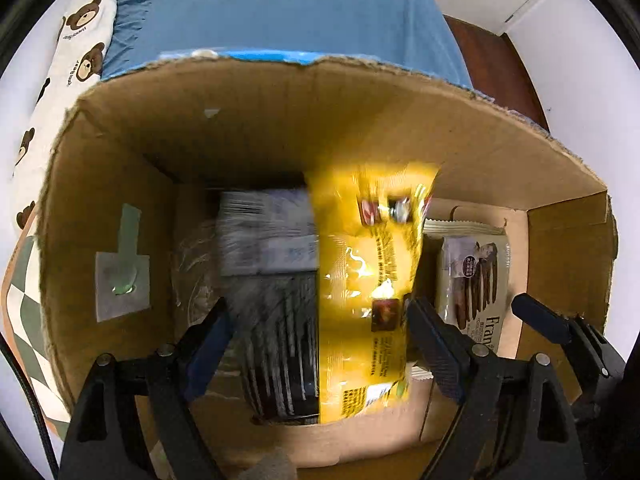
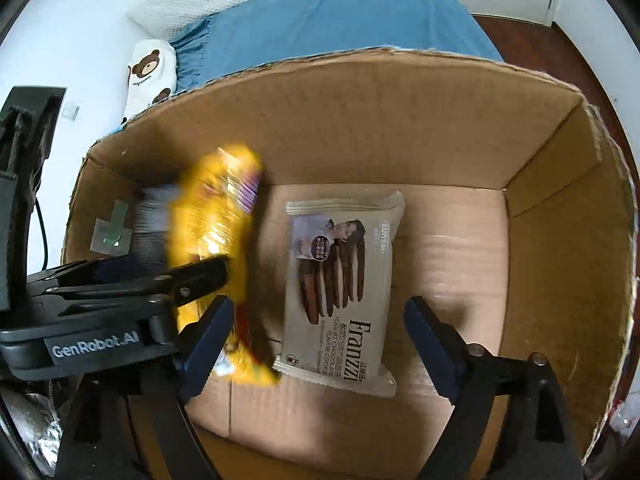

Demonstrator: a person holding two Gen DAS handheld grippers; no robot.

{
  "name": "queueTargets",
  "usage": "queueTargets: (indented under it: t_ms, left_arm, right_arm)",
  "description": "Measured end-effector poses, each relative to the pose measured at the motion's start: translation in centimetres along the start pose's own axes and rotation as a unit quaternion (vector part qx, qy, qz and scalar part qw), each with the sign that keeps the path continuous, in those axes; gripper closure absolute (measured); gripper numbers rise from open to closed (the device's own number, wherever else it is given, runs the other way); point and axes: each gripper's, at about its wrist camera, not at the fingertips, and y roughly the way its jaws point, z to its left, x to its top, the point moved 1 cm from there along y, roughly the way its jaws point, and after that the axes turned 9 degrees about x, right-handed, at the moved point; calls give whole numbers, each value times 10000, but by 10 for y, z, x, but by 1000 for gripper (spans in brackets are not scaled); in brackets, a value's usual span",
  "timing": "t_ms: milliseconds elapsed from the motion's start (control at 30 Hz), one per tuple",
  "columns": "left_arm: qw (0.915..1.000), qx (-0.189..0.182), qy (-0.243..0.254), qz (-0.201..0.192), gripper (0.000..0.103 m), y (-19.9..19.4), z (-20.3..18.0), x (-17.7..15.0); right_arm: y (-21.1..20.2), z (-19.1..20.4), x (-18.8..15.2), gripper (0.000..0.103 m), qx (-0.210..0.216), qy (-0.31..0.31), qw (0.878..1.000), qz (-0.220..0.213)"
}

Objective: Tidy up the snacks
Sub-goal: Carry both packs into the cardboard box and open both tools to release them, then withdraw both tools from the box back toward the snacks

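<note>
A yellow snack bag (image 1: 362,292) lies blurred inside the cardboard box (image 1: 256,120), between the fingers of my open left gripper (image 1: 316,320); I cannot tell if it touches them. A grey-and-black packet (image 1: 268,268) lies left of it. A beige Franzzi cookie pack (image 2: 344,284) lies flat on the box floor, also in the left wrist view (image 1: 472,276). My right gripper (image 2: 316,324) is open and empty above the cookie pack. The yellow bag (image 2: 216,232) and the left gripper (image 2: 160,276) show at the left of the right wrist view.
The box (image 2: 360,120) stands before a bed with a blue sheet (image 1: 296,12) and a bear-print pillow (image 1: 60,92). Its floor right of the cookie pack (image 2: 452,248) is bare cardboard. Silver foil (image 2: 36,428) lies outside at lower left.
</note>
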Motion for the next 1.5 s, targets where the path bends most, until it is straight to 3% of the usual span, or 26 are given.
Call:
queueTargets:
  t_ms: [167,333,567,1033,1333,1500]
  left_arm:
    - [9996,75,-113,-233,16,-16,9,-5]
    - [9969,211,-166,-740,16,-45,16,-23]
    - [9901,328,-195,-1353,16,-85,16,-71]
    - [9722,248,-304,-2307,16,-165,28,-169]
    - [9680,202,-357,-2476,16,-187,34,-225]
    - [9741,243,-357,-2219,16,-170,44,-263]
  right_arm:
    - [-14,2,-6,14,-81,107,9999,-63]
    - [-43,14,-25,14,-231,54,9993,-287]
    - [-85,42,-56,14,-519,-142,9960,-715]
    - [-156,89,-126,14,-685,-429,9843,-1571]
    - [-188,105,-182,14,-526,-374,9816,-1795]
    - [-178,97,-222,14,-316,-138,9879,-1513]
